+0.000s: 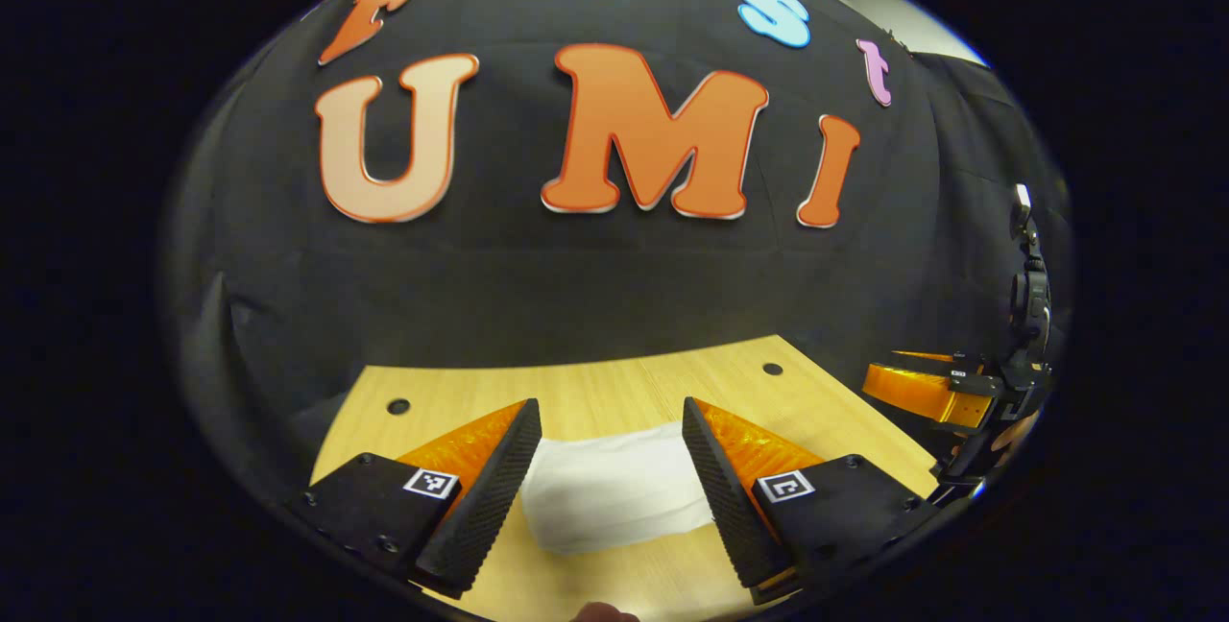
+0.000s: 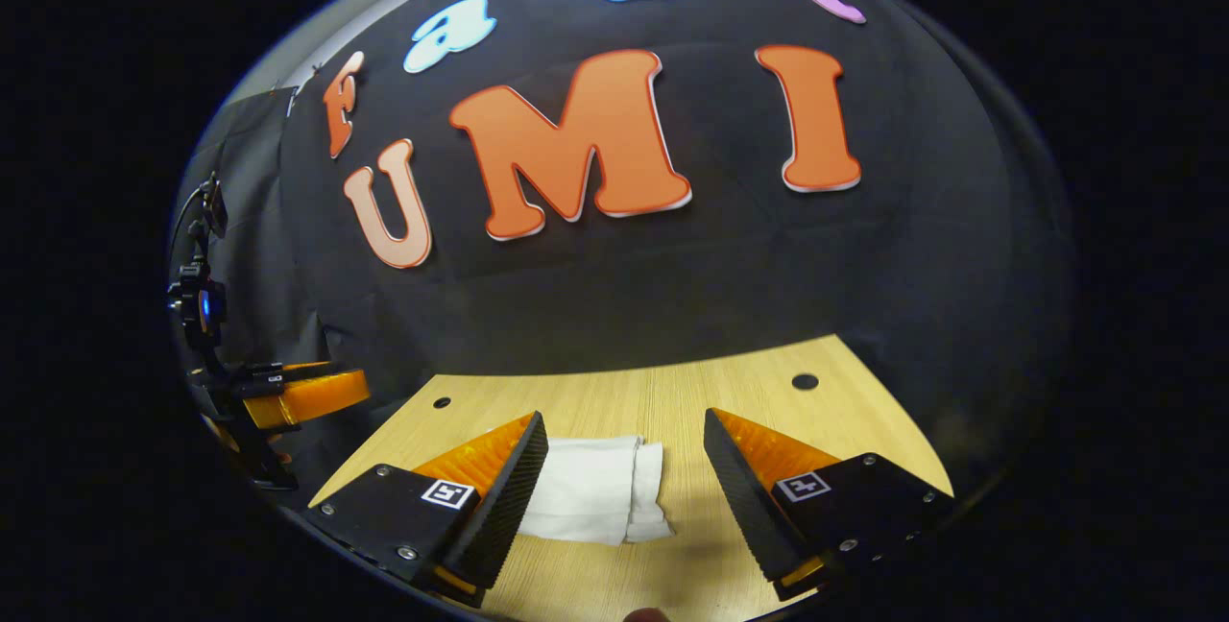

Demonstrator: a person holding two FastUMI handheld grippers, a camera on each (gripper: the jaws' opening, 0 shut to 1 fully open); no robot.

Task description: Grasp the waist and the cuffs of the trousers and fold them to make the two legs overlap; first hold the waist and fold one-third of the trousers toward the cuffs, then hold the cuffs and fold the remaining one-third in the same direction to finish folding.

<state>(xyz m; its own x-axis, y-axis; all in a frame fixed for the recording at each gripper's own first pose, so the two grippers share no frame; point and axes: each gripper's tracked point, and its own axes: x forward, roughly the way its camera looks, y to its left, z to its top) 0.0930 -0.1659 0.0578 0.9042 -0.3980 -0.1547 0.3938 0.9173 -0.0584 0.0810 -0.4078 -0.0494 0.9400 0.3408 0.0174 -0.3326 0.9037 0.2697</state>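
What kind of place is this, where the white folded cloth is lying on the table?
Most likely a staged recording booth, not a home: a black cloth wall backs a bare wooden table with drilled holes, white folded trousers lie on it, and both handheld grippers, left and right, hang open.

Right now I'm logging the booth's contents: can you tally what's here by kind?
Trousers, white, folded into a bundle on the table: 1
Table, light wood: 1
Round holes in the table top: 2
Grippers, both open and holding nothing: 2, left gripper, right gripper
Total: 6
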